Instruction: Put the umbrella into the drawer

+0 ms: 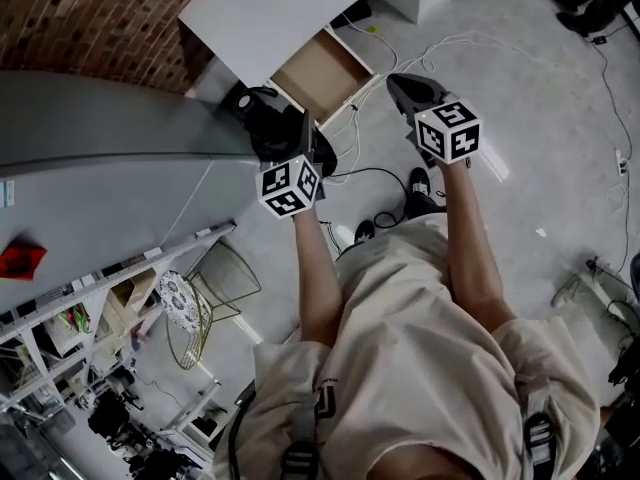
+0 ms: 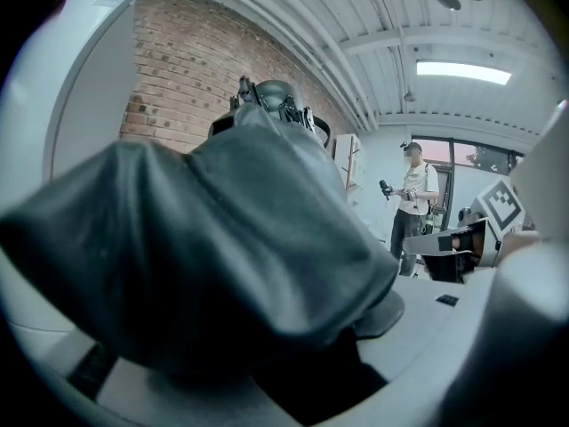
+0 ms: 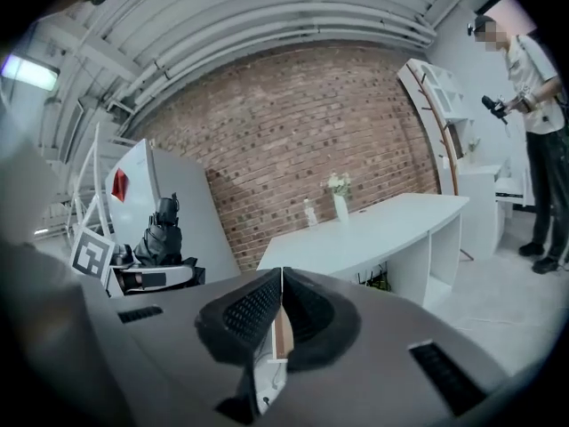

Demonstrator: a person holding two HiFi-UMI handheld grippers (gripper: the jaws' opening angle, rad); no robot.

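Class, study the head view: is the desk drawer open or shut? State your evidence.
Open. The drawer is pulled out from under the white desk, and its bare wooden inside shows from above.

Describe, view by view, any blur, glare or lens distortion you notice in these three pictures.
Left gripper view: the umbrella looms close, soft and dark, while the ceiling light glares white; right gripper view: the lens bows the brick wall and darkens the corners; head view: evenly lit, the open drawer sharp.
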